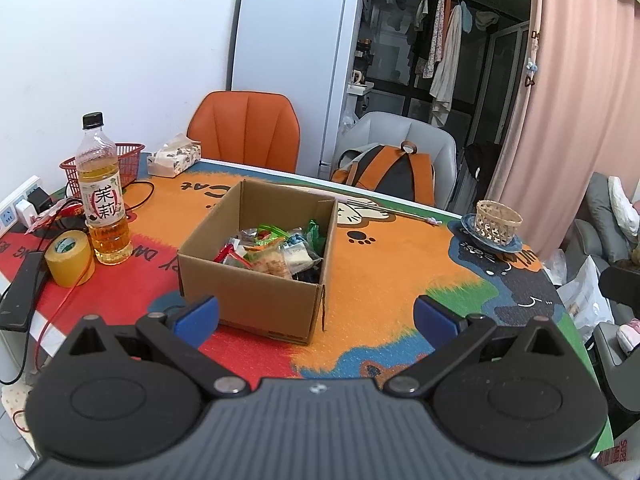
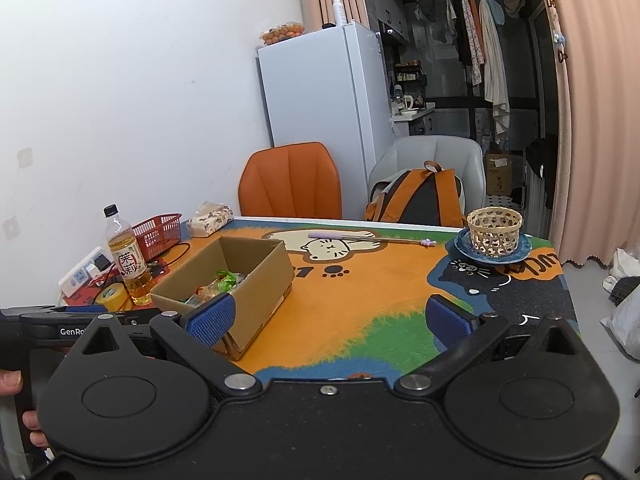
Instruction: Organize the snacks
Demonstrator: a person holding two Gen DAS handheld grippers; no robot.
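An open cardboard box stands on the colourful cat-print table mat. It holds several wrapped snacks. The box also shows in the right wrist view, with snacks inside. A small woven basket sits on a blue plate at the far right; it also shows in the right wrist view. My left gripper is open and empty, just in front of the box. My right gripper is open and empty, to the right of the box.
A tea bottle, a yellow tape roll, a red basket, a tissue pack and cables lie at the left. A purple-handled stick lies near the far edge. Two chairs, one with a backpack, stand behind.
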